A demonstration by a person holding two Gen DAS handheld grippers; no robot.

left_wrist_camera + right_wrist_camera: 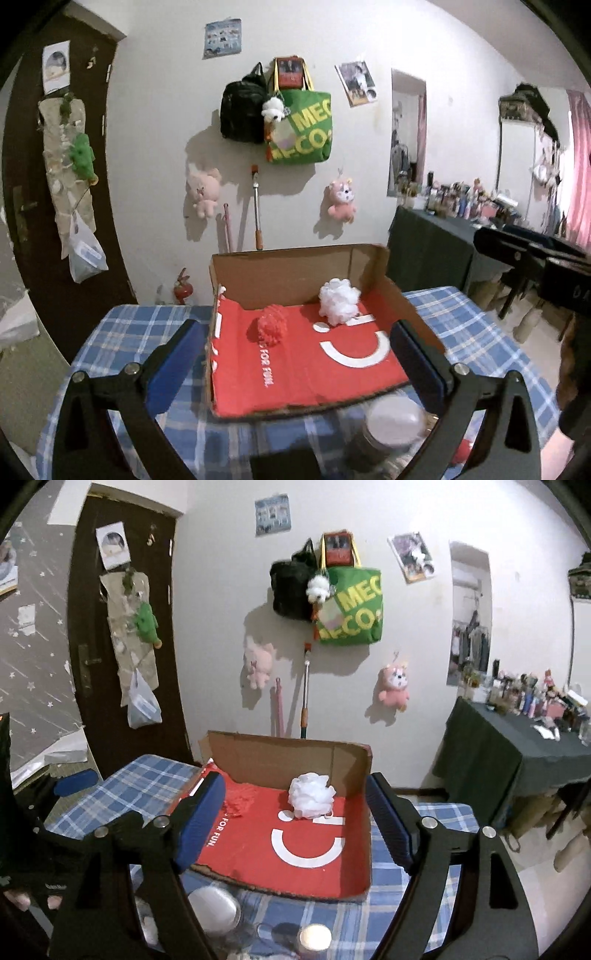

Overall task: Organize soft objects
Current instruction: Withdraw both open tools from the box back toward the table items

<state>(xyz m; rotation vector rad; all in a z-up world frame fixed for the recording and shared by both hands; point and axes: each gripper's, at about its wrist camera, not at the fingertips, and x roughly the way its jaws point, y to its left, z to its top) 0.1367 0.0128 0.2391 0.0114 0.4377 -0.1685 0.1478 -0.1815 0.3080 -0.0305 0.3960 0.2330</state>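
Note:
An open cardboard box [295, 266] [288, 757] with a red printed floor lies on the blue plaid table [125, 332] [140, 782]. Inside it, a white mesh puff [338, 300] [311, 795] rests near the back right wall. A red mesh puff [271, 325] [238, 801] lies left of the white one, half hidden by a finger in the right wrist view. My left gripper [295, 325] hovers in front of the box, open and empty. My right gripper [294, 776] is also open and empty before the box.
A white-lidded jar [391, 421] [214, 908] and a small metal-topped item [314, 936] stand at the table's near edge. A dark-clothed side table [517, 746] crowded with bottles is at the right. Bags and plush toys hang on the wall behind; a dark door [110, 664] is at the left.

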